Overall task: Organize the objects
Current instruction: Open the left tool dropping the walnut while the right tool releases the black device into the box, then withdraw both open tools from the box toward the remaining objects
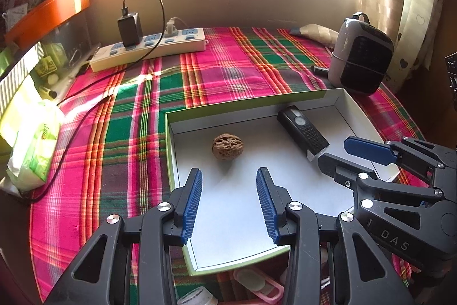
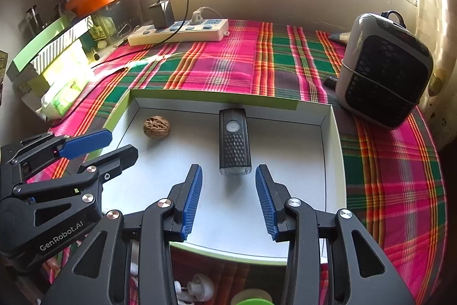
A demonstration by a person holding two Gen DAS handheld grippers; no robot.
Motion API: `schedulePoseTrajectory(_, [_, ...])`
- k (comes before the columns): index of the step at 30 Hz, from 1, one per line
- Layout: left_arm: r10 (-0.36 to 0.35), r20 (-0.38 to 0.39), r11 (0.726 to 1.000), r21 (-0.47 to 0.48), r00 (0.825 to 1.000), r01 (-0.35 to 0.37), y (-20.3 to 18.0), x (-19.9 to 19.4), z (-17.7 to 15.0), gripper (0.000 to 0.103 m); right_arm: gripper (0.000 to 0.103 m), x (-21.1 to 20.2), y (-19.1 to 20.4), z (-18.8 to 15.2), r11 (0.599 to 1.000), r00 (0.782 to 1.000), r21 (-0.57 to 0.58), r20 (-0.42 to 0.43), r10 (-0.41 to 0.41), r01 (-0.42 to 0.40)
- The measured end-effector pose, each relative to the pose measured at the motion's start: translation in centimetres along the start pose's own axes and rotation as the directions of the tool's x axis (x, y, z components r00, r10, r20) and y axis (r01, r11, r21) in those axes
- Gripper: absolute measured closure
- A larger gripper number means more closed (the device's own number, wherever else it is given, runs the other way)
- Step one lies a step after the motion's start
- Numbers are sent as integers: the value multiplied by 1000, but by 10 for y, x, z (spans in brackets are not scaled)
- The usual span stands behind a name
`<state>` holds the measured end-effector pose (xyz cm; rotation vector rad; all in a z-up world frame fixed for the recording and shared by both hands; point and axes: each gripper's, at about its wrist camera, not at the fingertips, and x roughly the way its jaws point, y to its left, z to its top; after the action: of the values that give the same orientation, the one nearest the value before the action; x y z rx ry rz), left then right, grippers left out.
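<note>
A shallow white box with a green rim (image 1: 245,102) (image 2: 214,96) lies on the plaid cloth. Inside it sit a brown walnut (image 1: 227,146) (image 2: 156,127) and a black bike-light-like device (image 1: 302,130) (image 2: 234,142), well apart. My left gripper (image 1: 228,170) (image 2: 121,143) hovers over the box just short of the walnut, open with nothing between its blue pads. My right gripper (image 2: 228,169) (image 1: 334,150) is open too, its fingertips flanking the near end of the black device without touching it.
A white power strip (image 1: 148,49) with a black charger and cable lies at the back left. A grey-and-black heater (image 1: 361,59) (image 2: 385,70) stands at the back right. A green tissue pack (image 1: 31,147) sits left. Small pink and white items (image 1: 257,285) lie below the box's near edge.
</note>
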<state>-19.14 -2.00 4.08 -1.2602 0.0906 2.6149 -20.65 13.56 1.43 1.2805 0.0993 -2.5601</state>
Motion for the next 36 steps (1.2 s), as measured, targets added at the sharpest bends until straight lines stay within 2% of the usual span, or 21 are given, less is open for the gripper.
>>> schedulePoseTrajectory(11, [-2, 41, 999, -40, 999, 4, 12, -28, -22, 65, 63, -28, 3, -23, 1000, 999, 15, 41, 26, -26])
schedulePoseTrajectory(23, [-48, 56, 995, -84, 997, 53, 30, -47, -57, 65, 62, -59, -1, -49, 999, 994, 28, 105, 33, -36])
schedulePoseTrajectory(26, [-68, 60, 995, -71, 996, 72, 29, -50, -66, 65, 61, -67, -5, -57, 999, 992, 37, 121, 33, -37])
schedulePoseTrajectory(28, [-86, 56, 994, -62, 995, 90, 28, -51, -71, 65, 56, -72, -8, -62, 998, 990, 42, 136, 30, -36])
schedulePoseTrajectory(36, [-130, 65, 991, 10, 989, 130, 14, -53, -85, 65, 55, -76, -22, -80, 997, 991, 76, 137, 12, -22])
